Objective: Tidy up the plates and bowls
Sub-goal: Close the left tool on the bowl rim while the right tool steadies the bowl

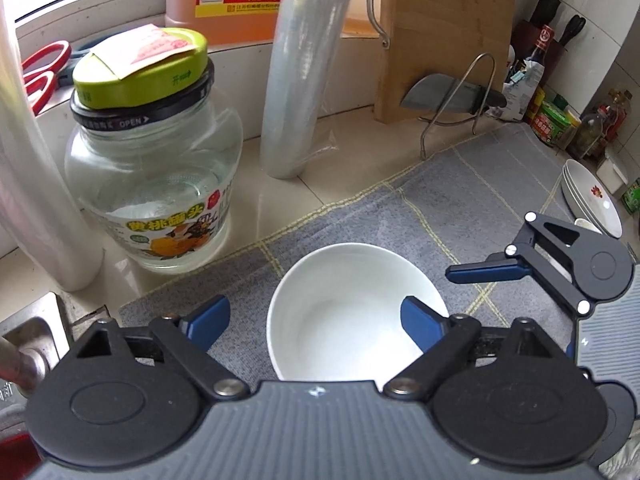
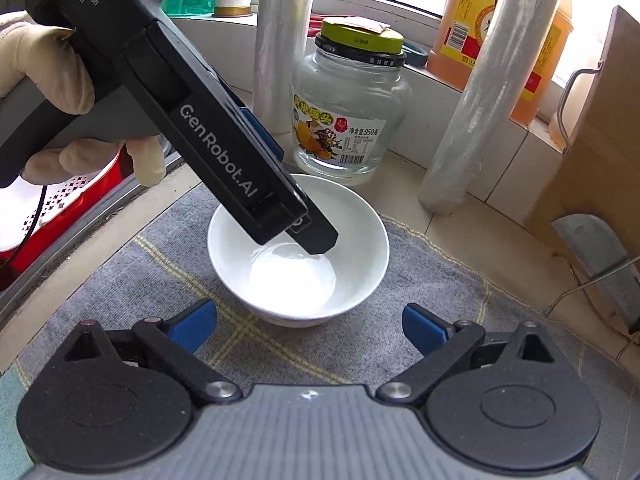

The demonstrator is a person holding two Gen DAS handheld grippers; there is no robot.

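A plain white bowl (image 1: pixel 344 320) (image 2: pixel 288 276) stands upright on a grey checked mat (image 1: pixel 440 208) (image 2: pixel 140 272). My left gripper (image 1: pixel 316 320) (image 2: pixel 296 196) reaches down over it and is open: one finger hangs inside the bowl, the other outside its rim, with a gap to the wall. My right gripper (image 2: pixel 308 326) is open just short of the bowl's near side and touches nothing. One of its blue fingers (image 1: pixel 484 272) shows to the bowl's right. A stack of white plates (image 1: pixel 592 200) with a red flower mark sits at the mat's far right.
Behind the bowl stand a glass jar (image 1: pixel 160 184) (image 2: pixel 348 120) with a green lid and wrapped film rolls (image 1: pixel 304 72) (image 2: pixel 488 100). A cutting board (image 1: pixel 440 40) and cleaver (image 1: pixel 436 96) lean in a wire rack. Sink edge (image 1: pixel 32 340) and red basket (image 2: pixel 60 208) lie left.
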